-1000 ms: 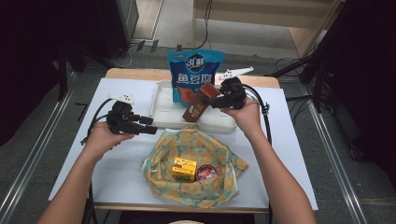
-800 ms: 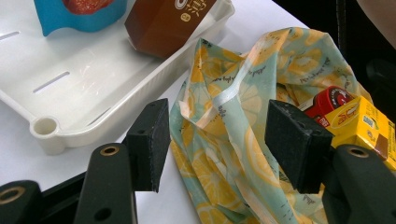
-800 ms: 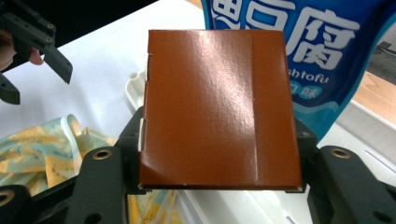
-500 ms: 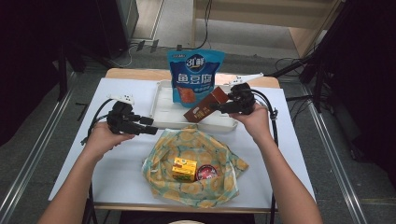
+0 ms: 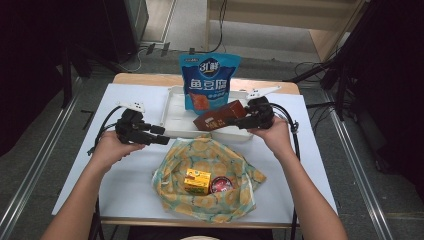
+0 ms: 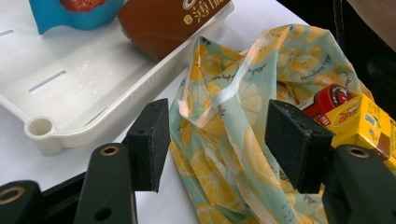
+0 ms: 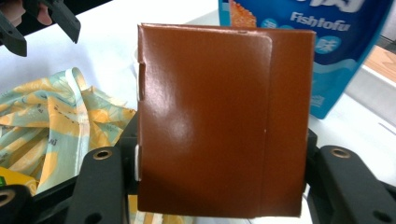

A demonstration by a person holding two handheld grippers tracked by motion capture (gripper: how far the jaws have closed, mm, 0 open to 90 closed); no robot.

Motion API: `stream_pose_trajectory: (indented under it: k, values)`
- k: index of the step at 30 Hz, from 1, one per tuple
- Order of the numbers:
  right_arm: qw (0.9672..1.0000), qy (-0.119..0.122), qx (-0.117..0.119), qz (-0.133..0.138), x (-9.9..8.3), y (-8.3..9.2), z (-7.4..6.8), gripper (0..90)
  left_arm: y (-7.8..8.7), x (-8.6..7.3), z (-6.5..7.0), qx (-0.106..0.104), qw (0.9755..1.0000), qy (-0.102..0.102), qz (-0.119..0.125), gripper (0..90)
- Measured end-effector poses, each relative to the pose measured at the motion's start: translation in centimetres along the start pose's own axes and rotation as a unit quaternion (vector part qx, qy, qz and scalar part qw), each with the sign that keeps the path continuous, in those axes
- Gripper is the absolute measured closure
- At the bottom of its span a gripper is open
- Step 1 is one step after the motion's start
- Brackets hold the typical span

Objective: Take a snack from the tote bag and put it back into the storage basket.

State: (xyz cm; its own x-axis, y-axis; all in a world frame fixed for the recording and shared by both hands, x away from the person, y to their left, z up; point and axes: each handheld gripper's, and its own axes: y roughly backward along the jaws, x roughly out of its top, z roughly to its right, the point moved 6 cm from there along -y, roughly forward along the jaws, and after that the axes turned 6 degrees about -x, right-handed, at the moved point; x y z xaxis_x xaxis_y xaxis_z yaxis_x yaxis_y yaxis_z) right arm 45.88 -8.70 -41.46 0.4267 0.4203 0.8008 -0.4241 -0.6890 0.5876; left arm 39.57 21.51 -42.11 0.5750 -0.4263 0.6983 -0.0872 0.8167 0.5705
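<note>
You're working at a white table point(image 5: 310, 150) with a wooden strip along its far edge, on a grey floor with metal rails at both sides and cables trailing behind.

At the far middle sits a white tray point(image 5: 172, 107). In it stands 1 blue snack pouch point(image 5: 209, 80), upright against the far wall. Nearer you, a yellow-and-green lemon-print cloth bag point(image 5: 210, 172) lies open and crumpled on the table; it holds 1 yellow box point(image 5: 196, 181) and 1 red-lidded tin point(image 5: 220, 185), just beside each other.

Your right gripper point(image 5: 240, 121) is clamped on the brown box point(image 5: 220, 117): in the right gripper view its 2 jaws press the box's point(image 7: 219, 126) sides. In the high view the box is tilted over the tray's near right part, in front of the pouch; you cannot tell whether it touches the tray floor.

Your left gripper point(image 5: 162, 136) is released, with nothing between its 2 jaws, and hovers at the tray's near left edge, pointing toward the bag. In the left gripper view the bag's fabric point(image 6: 233, 135) lies beyond the gap.
</note>
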Motion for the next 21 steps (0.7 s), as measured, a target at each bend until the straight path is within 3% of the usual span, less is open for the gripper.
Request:
stream_pose_trajectory:
  k: [13, 17, 21]
  values:
    - [0.9997, 0.009, 0.023, 0.005, 1.0, -3.2, -1.5, 44.2, 0.0, 0.0, 0.0, -0.001, 1.0000, -0.001, -0.002, 40.8]
    - [0.9995, 0.002, 0.031, 0.007, 1.2, -4.1, -1.7, 44.2, 0.0, 0.0, 0.0, -0.001, 1.0000, -0.001, -0.002, 40.8]
    - [0.9994, 0.003, 0.035, -0.007, 1.4, -5.0, -1.8, 44.2, -0.1, -0.1, 0.0, -0.001, 1.0000, -0.002, -0.004, 40.8]
